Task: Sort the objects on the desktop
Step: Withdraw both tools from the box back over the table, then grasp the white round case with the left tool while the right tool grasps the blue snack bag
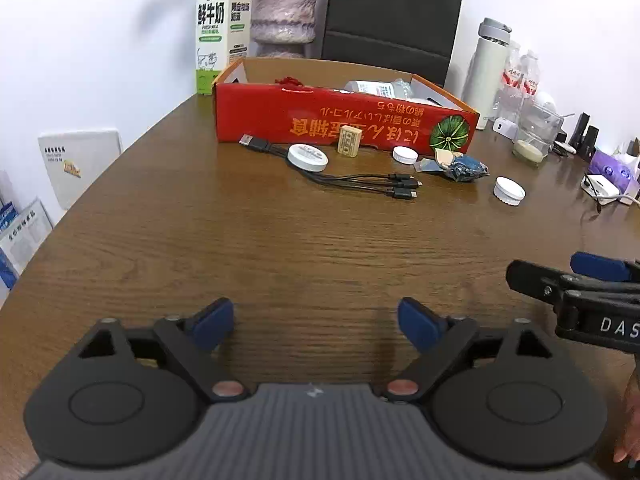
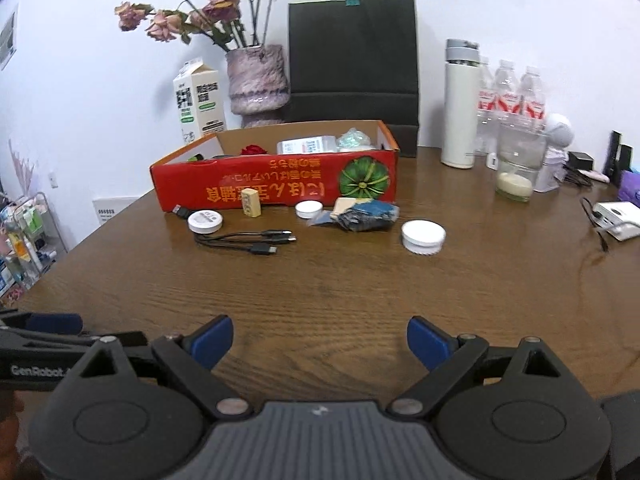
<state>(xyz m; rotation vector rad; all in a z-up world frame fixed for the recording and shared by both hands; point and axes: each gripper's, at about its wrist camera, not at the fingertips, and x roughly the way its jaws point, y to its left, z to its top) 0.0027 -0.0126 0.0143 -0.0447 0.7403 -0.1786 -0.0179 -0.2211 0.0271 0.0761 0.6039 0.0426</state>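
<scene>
A red cardboard box (image 1: 344, 118) (image 2: 276, 188) stands at the far side of the wooden table and holds a few items. In front of it lie a black multi-head cable (image 1: 352, 178) (image 2: 248, 240) with a round white hub (image 1: 308, 157) (image 2: 206, 221), a small beige tile (image 1: 350, 141) (image 2: 251, 202), a small white cap (image 1: 405, 155) (image 2: 308, 209), a blue crumpled packet (image 1: 464, 166) (image 2: 366, 214) and a larger white lid (image 1: 509, 191) (image 2: 423, 236). My left gripper (image 1: 316, 322) is open and empty, well short of them. My right gripper (image 2: 320, 344) is open and empty too.
Behind the box stand a milk carton (image 1: 218, 32) (image 2: 198, 102), a pink vase (image 1: 285, 8) (image 2: 258, 80) and a black paper bag (image 1: 392, 20) (image 2: 354, 60). A white flask (image 2: 460, 104), water bottles (image 2: 516, 96), a glass jar (image 2: 516, 172) and chargers crowd the right side.
</scene>
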